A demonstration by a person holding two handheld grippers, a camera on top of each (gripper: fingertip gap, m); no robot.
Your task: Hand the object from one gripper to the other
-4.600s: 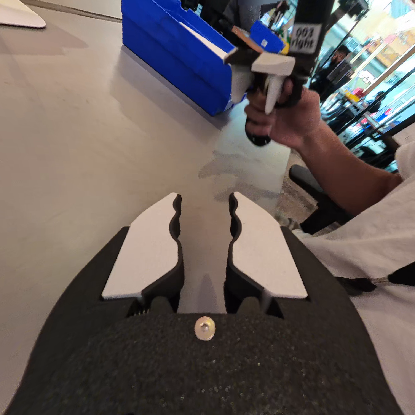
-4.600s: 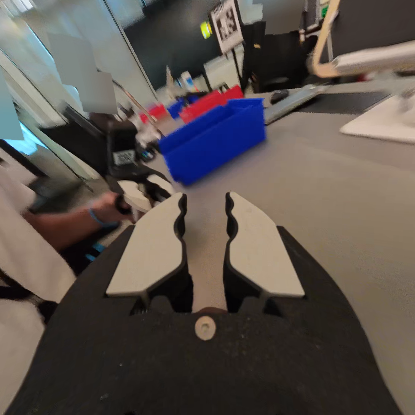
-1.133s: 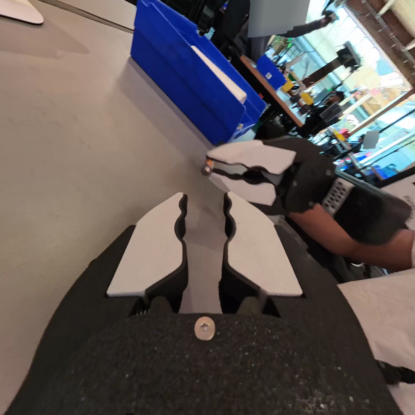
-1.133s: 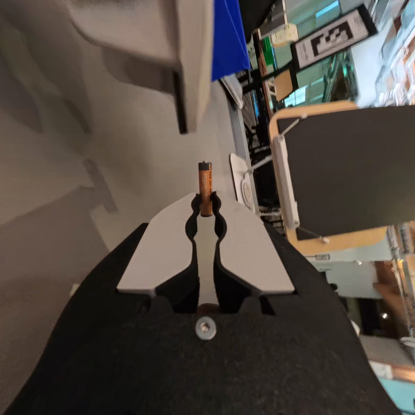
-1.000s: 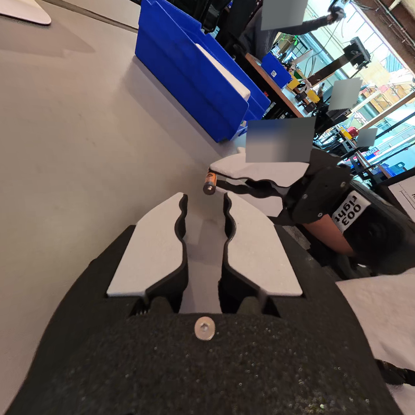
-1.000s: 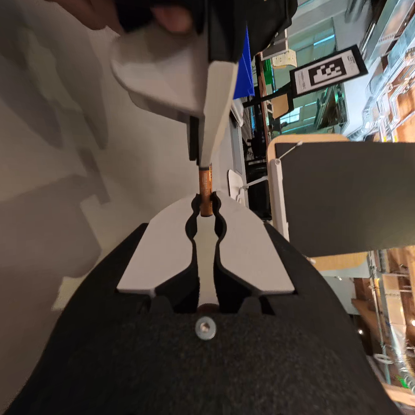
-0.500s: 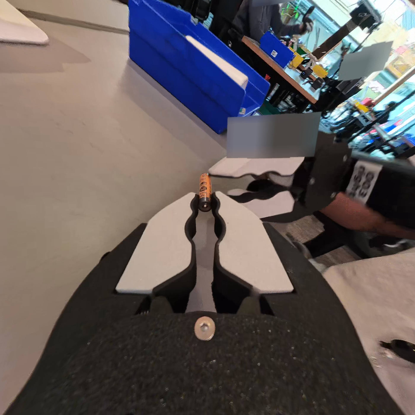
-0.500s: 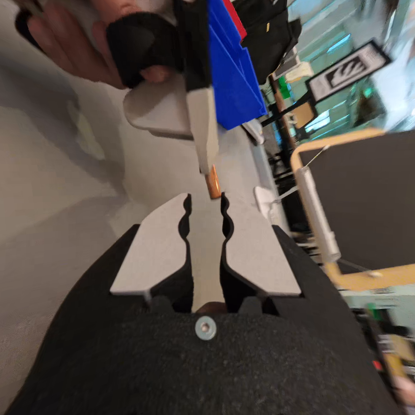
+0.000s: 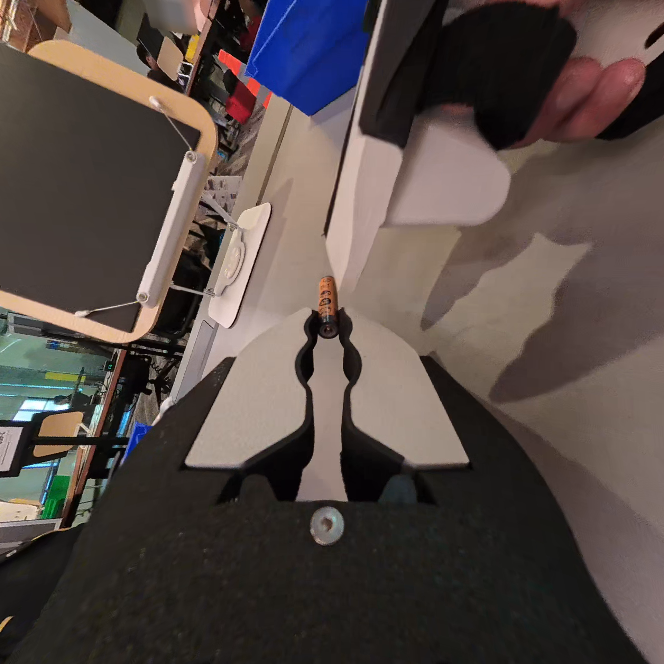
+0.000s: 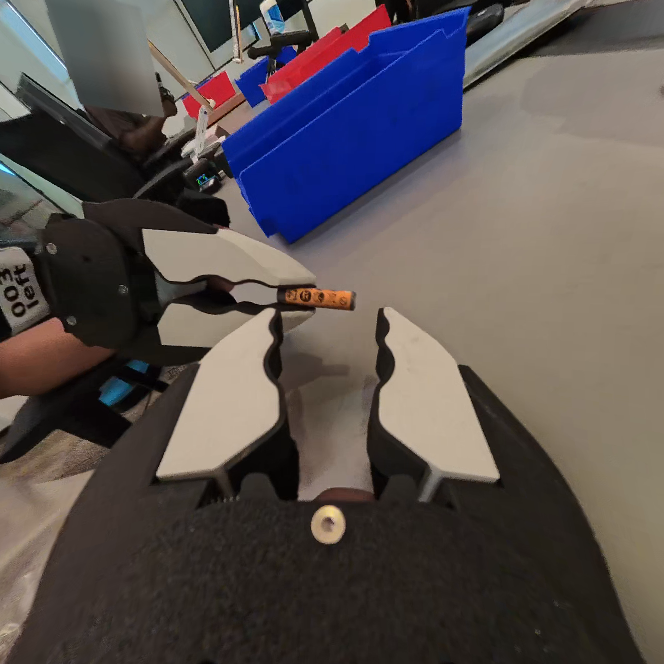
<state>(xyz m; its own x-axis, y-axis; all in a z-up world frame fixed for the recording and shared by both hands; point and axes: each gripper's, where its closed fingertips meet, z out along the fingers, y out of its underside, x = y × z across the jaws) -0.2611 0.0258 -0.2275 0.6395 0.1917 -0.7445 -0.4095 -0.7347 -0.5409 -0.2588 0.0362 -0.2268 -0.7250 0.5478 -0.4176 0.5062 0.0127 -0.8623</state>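
Observation:
A small orange and black battery (image 9: 327,300) sits clamped by its near end between the tips of my left gripper (image 9: 327,316), which is shut on it. The right wrist view shows the same battery (image 10: 319,299) sticking out sideways from the left gripper (image 10: 303,298), above the grey table (image 10: 539,251). My right gripper (image 10: 327,316) is open and empty, its tips just below and beside the battery's free end, not touching it. In the left wrist view a white finger (image 9: 363,201) of the right gripper hangs just beyond the battery, with a hand behind it.
A blue bin (image 10: 345,143) stands on the table behind the grippers, also in the left wrist view (image 9: 309,46). Red bins (image 10: 323,46) lie farther back. A dark board with a wooden frame (image 9: 90,187) and a white base plate (image 9: 240,258) stand off the table's edge. My two grippers' fingertips are within a few centimetres of each other.
One second ago my right gripper held the battery and my left was open. The left closed on it, the right let go, opened wider and drew back. Both views have swung round.

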